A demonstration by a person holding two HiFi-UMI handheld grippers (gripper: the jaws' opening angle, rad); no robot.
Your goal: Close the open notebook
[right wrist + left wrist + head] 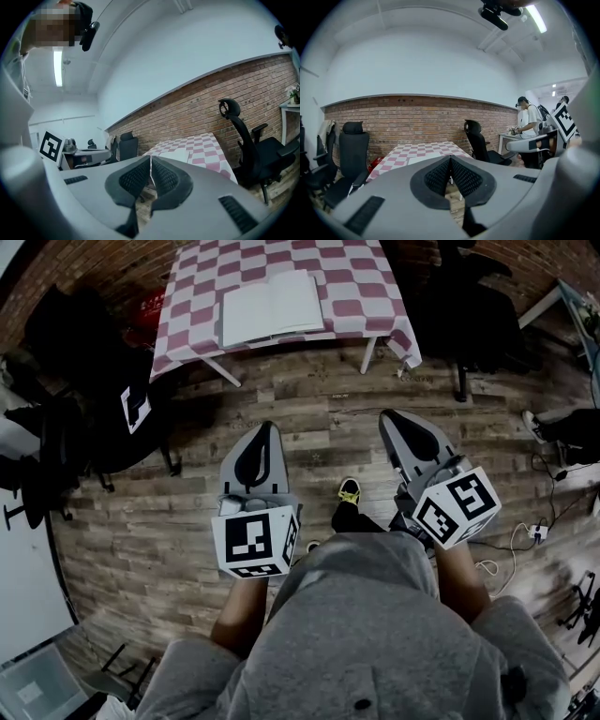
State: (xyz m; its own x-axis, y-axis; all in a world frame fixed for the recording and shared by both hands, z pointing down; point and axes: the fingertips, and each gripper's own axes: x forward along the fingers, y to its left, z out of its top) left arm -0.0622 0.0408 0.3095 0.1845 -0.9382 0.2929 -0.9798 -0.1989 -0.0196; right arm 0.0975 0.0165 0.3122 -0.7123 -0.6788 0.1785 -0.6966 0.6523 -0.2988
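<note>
The open notebook (272, 307) lies white and flat on a table with a pink-and-white checked cloth (366, 287), far ahead at the top of the head view. Both grippers hang over the wooden floor, well short of the table. My left gripper (269, 426) is shut and empty, its jaws pointing at the table. My right gripper (385, 415) is shut and empty too. In the left gripper view the closed tips (450, 158) sit in front of the notebook (424, 157). The right gripper view shows its closed tips (150, 157) beside the notebook (176, 155).
Black office chairs stand left (84, 418) and right (469, 306) of the table. A red object (145, 310) lies by the table's left side. Cables (534, 531) trail on the floor at right. Another person (529, 122) stands at a desk far right. My foot (349, 490) is between the grippers.
</note>
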